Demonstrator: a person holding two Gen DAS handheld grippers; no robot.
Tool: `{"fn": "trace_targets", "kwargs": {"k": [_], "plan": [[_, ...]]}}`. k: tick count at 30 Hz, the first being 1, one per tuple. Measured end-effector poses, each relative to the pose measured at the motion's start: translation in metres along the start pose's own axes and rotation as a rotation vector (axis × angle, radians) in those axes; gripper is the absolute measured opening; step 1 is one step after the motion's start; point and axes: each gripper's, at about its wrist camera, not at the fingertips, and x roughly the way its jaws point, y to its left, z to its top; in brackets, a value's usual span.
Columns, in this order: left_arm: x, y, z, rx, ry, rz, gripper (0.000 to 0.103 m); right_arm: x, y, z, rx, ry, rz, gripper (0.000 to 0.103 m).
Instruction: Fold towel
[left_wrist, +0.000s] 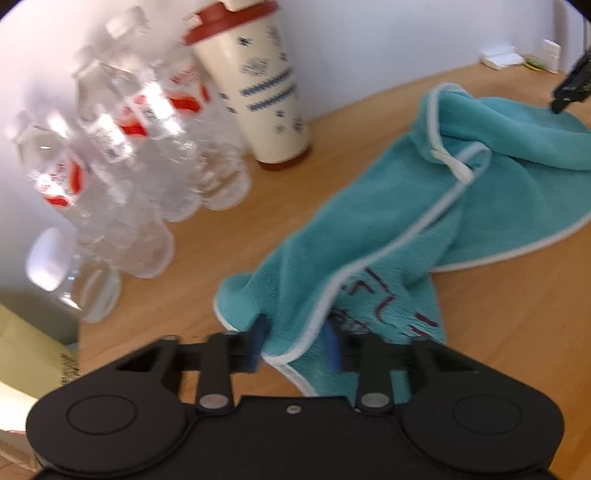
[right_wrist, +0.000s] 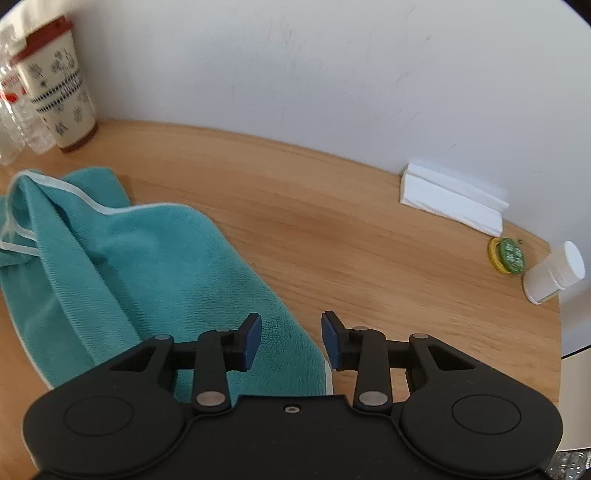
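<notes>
A teal towel (left_wrist: 388, 236) lies rumpled on the counter (right_wrist: 332, 229), stretching near-left to far-right. The left tool (left_wrist: 295, 341) straddles its near corner, fingers spread; the right tool (right_wrist: 291, 339), open, hovers over its right edge.

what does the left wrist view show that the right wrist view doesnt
Only the left wrist view: the left gripper with towel cloth lying between its fingers, dark red writing on the towel, and the full cluster of clear water bottles.

Only the right wrist view: the right gripper, open over the towel's edge, holding nothing, plus a folded white paper stack seen clearly, a green and yellow round item and a white bottle lying on its side.

Both: the teal towel, bunched and unfolded, the red-lidded cup and the wooden table.
</notes>
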Motion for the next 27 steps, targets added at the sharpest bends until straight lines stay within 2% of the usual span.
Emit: {"fn": "trace_targets", "kwargs": {"k": [3,5,6,9,13,19,23,27], "plan": [[-0.001,0.004,0.000,-0.042,-0.008,-0.012,0.012,0.009,0.000,0.003,-0.019,0.022,0.025,0.039],[-0.004,0.008,0.000,-0.075,-0.011,-0.017,0.011,0.010,-0.001,0.008,-0.027,0.040,0.072,0.022],[-0.005,0.011,0.000,-0.091,-0.014,-0.017,0.010,0.011,-0.002,0.009,-0.022,0.047,0.090,0.009],[-0.010,0.016,0.001,-0.132,-0.025,-0.005,0.009,0.008,0.000,0.012,-0.018,0.044,0.057,0.006],[-0.022,0.027,0.003,-0.211,-0.054,0.019,0.009,-0.021,0.000,0.005,0.037,-0.050,0.018,0.006],[-0.063,0.044,0.007,-0.323,-0.129,0.028,0.009,-0.098,0.005,-0.014,0.083,-0.211,-0.057,0.006],[-0.105,0.063,0.010,-0.431,-0.185,0.016,0.008,-0.174,0.003,-0.034,0.126,-0.342,-0.109,0.006],[-0.146,0.072,0.014,-0.436,-0.232,0.039,0.008,-0.233,0.013,-0.050,0.116,-0.405,-0.134,0.005]]}}
